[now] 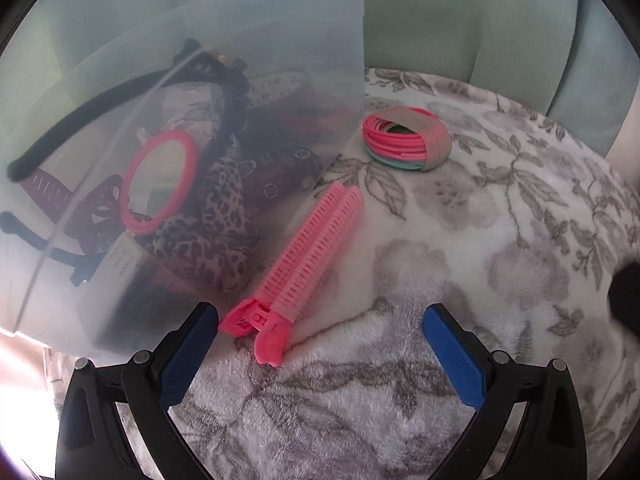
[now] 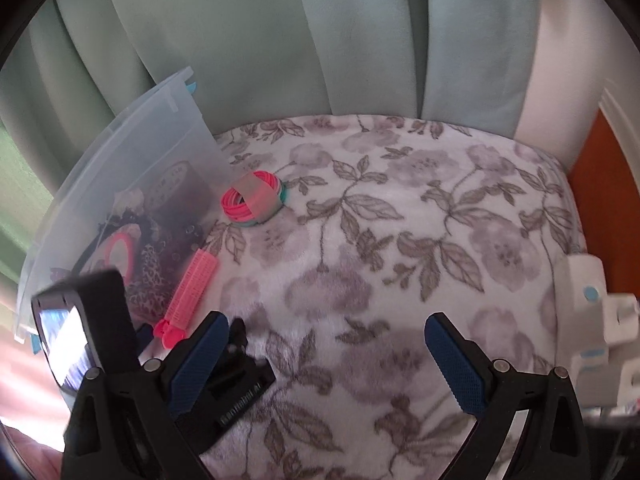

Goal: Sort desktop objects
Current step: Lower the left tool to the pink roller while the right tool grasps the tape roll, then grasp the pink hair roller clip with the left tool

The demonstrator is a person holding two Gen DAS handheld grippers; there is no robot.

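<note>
Left tool [image 1: 320, 324]: blue textured pads spread wide, nothing between them, hovering over the surface [image 1: 480, 240], which is covered by a plush white cloth printed with grey flowers and leaves. Right tool [image 2: 328, 334]: likewise wide apart and holding nothing; its left pad overlaps the black body of the other handheld unit [image 2: 240, 384] in the right wrist view, contact not determinable. Pink hair roller clip [image 1: 308, 256]: rigid plastic, two ribbed, slotted half-cylinders side by side, joined at a hinged pinch end. It lies flat on the cloth just ahead of the left tool's left pad, apart from it. Its long axis runs diagonally, the pinch end toward the camera and lower left, the open tips toward upper right, alongside the wall of the translucent plastic bin [image 1: 280, 60]; whether it touches that wall cannot be told. Bundle of hair ties [image 1: 406, 138]: thin pink loops with teal ones beneath, stacked in a ring and bound by a pale band, lying flat on the cloth beyond the clip, near the bin's corner. Inside the bin, seen through the frosted wall: a round pink-rimmed mirror [image 1: 160, 176], a leopard-print fabric piece [image 1: 212, 232], a black headband [image 1: 100, 100], dark maroon items of uncertain kind. Pale green curtain [image 2: 240, 40] behind the surface.
</note>
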